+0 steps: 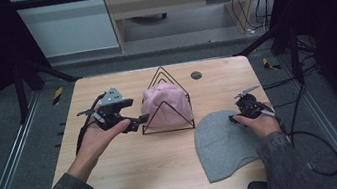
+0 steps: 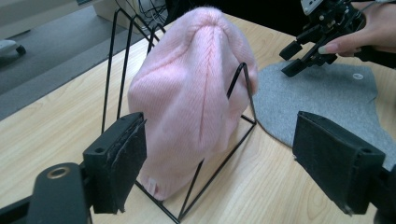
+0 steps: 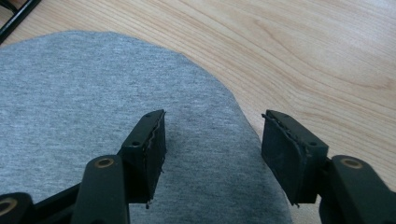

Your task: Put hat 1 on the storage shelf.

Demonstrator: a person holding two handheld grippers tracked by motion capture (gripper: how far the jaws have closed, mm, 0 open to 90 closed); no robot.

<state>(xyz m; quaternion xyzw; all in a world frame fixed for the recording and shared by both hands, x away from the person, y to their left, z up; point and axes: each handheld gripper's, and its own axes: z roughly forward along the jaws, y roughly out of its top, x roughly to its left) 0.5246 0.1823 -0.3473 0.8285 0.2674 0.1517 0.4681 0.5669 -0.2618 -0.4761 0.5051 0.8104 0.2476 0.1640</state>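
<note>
The pink knitted beanie (image 1: 165, 106) sits in the black wire triangular rack (image 1: 168, 80) mid-worktop; the left tool (image 2: 219, 161) gapes empty before it. The right tool (image 3: 212, 154) (open too) hovers over the flat grey beanie (image 1: 224, 142), likely next to pinch its edge.

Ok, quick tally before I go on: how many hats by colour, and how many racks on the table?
Pink hat: 1, sitting in the rack
Grey hat: 1, flat on the table
Black wire rack: 1
Total: 3 things
</note>
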